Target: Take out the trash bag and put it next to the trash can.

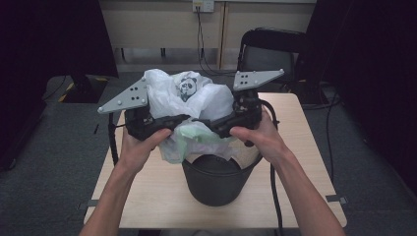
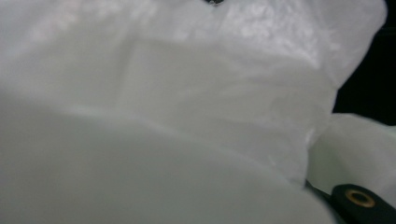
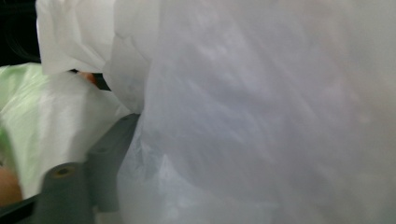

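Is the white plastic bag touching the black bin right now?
Touching. In the high view the white plastic bag hangs down into the black bin, draped over its rim.

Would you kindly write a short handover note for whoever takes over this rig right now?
Left hand-held gripper and right hand-held gripper: both pressed into the white plastic bag from either side; whether the jaws are shut cannot be told.
The bag, with a panda print, is held above the black bin on the table; some green plastic shows beneath it.
Done: bag lifted over the bin.
Left: probably fitting the bag into the bin.
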